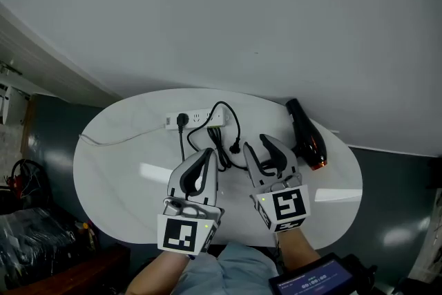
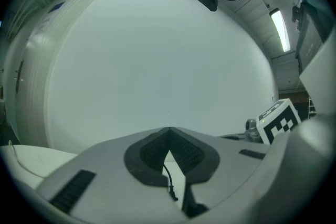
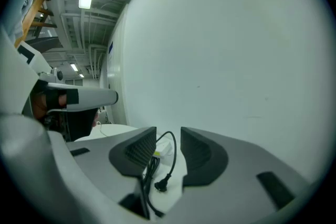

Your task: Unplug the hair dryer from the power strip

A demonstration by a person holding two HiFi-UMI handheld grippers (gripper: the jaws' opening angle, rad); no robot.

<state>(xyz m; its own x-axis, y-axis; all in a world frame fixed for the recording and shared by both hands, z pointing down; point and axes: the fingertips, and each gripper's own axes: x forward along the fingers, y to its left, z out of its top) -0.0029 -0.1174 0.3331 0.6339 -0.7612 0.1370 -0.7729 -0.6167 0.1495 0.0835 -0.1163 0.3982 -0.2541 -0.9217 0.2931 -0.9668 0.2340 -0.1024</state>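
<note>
A black hair dryer [image 1: 304,134] lies on the white oval table [image 1: 124,176], at its right side. Its black cord [image 1: 224,117] loops past the white power strip [image 1: 199,119], and the cord's plug [image 1: 235,147] lies loose on the tabletop, out of the strip. My right gripper [image 1: 254,142] hovers just right of that plug with its jaws apart and nothing held. In the right gripper view the plug [image 3: 161,184] shows on the table through the open right gripper [image 3: 168,134], with the strip [image 3: 164,151] beyond. My left gripper [image 1: 209,151] is shut and empty, its tips meeting in the left gripper [image 2: 169,131] view.
A second black plug [image 1: 182,121] sits in the strip's left end, and the strip's white lead [image 1: 110,142] runs off the table's left edge. A white wall rises behind the table. Dark clutter [image 1: 27,217] sits on the floor at the left, and a lit screen [image 1: 314,280] is at the bottom right.
</note>
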